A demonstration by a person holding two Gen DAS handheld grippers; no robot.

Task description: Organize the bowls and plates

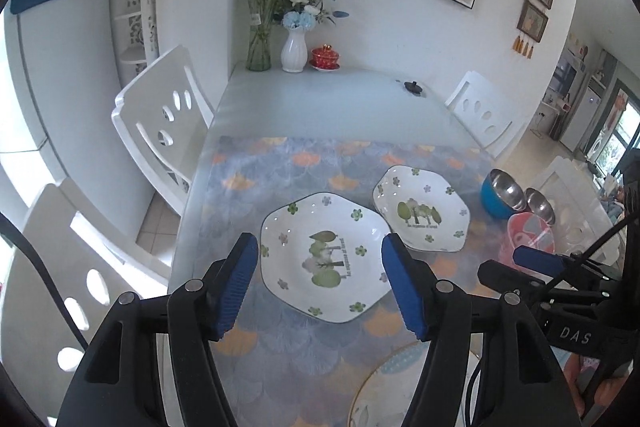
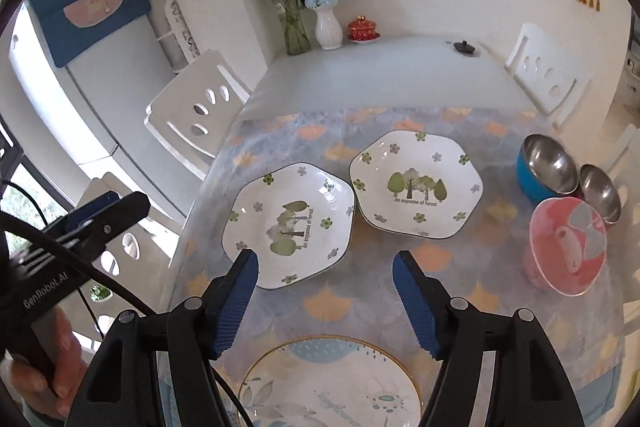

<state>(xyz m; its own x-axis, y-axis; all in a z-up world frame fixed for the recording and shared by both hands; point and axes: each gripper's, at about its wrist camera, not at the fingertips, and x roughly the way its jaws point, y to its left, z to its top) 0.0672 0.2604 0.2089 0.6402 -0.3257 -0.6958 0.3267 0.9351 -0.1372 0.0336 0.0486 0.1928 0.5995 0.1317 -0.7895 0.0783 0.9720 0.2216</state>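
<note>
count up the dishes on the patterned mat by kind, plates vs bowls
Hexagonal tree plates: 2, the left one and the right one
Round gold-rimmed plate: 1
Steel bowls: 2, the blue-sided bowl and the smaller bowl
Pink bowl: 1
Total: 6

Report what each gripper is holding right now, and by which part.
Nothing is held. The left gripper and the right gripper are both open, with only tablecloth and plates showing between the blue pads.
</note>
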